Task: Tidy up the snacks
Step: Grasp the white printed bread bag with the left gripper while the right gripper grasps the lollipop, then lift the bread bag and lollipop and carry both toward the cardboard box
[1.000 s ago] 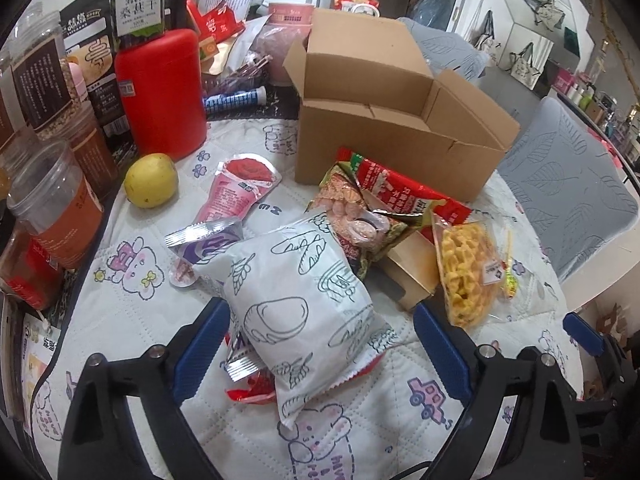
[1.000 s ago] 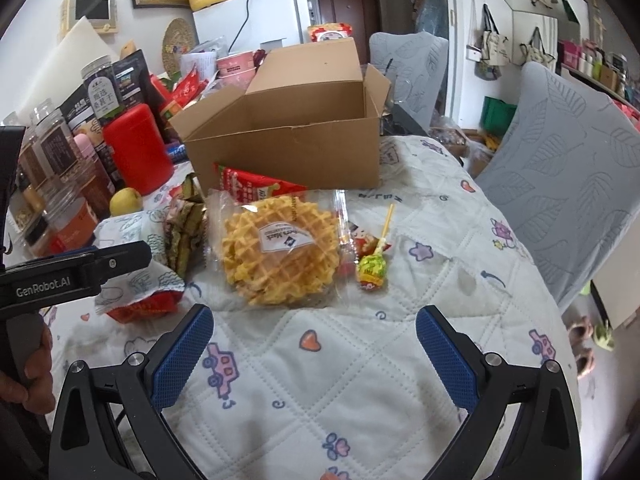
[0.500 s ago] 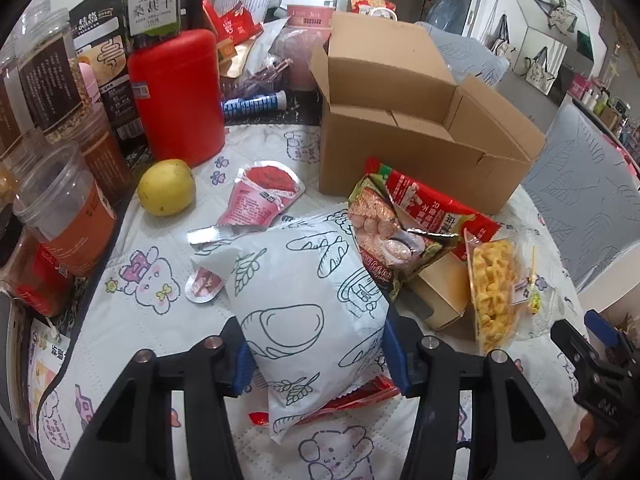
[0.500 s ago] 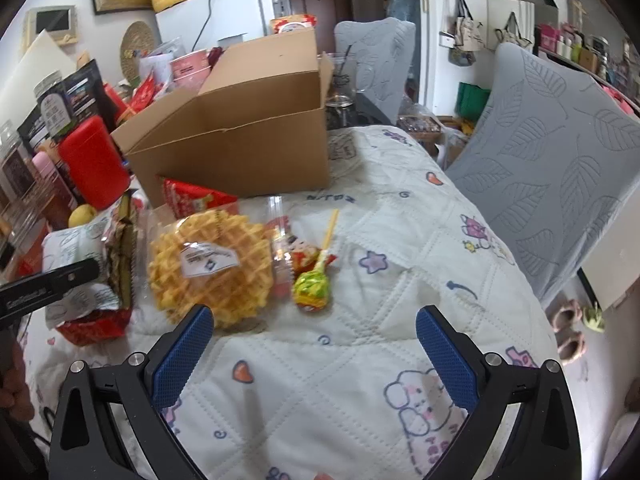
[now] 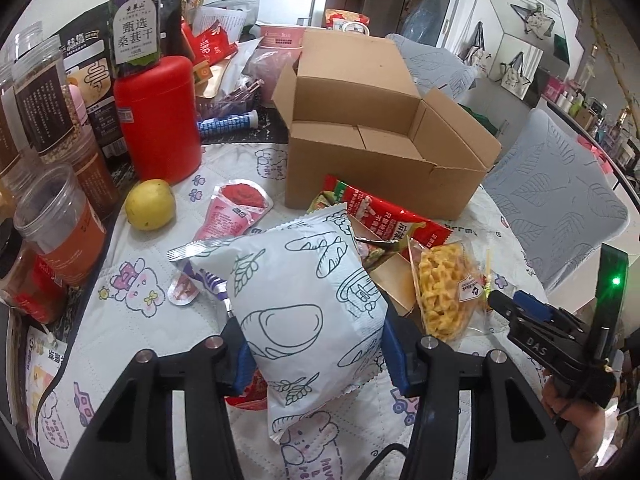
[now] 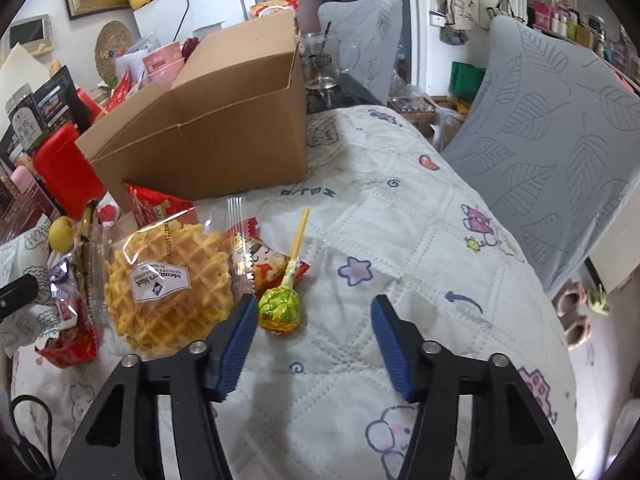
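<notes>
2 hand-held grippers are at work over the quilted worktop (image 6: 420,240), and the open cardboard box (image 5: 384,152) is the landmark here. The left hand-held gripper (image 5: 316,352) is clamped on the white snack bag (image 5: 304,312) with its bread drawings, both blue pads pressed into the bag's sides; the bag sits in front of the box, tilted up off the other packets. The right hand-held gripper (image 6: 312,340) has just been narrowing its jaws, yet they grip nothing: the pads stand apart with bare quilt between them. The green lollipop (image 6: 279,310) lies just inside the left pad, in front of the box, its yellow stick pointing back toward the box. Beside it, further left, lies the wrapped waffle (image 6: 168,284), with a small red candy packet (image 6: 268,264) between the 2. A red snack pack (image 5: 384,212) leans against the box's front wall. Left of the box stand a red canister (image 5: 156,120) and a yellow lemon (image 5: 150,204); a pink pouch (image 5: 232,212) lies between lemon and box. In the left wrist view the right hand-held gripper shows at the far right edge, a green light lit on its body.
</notes>
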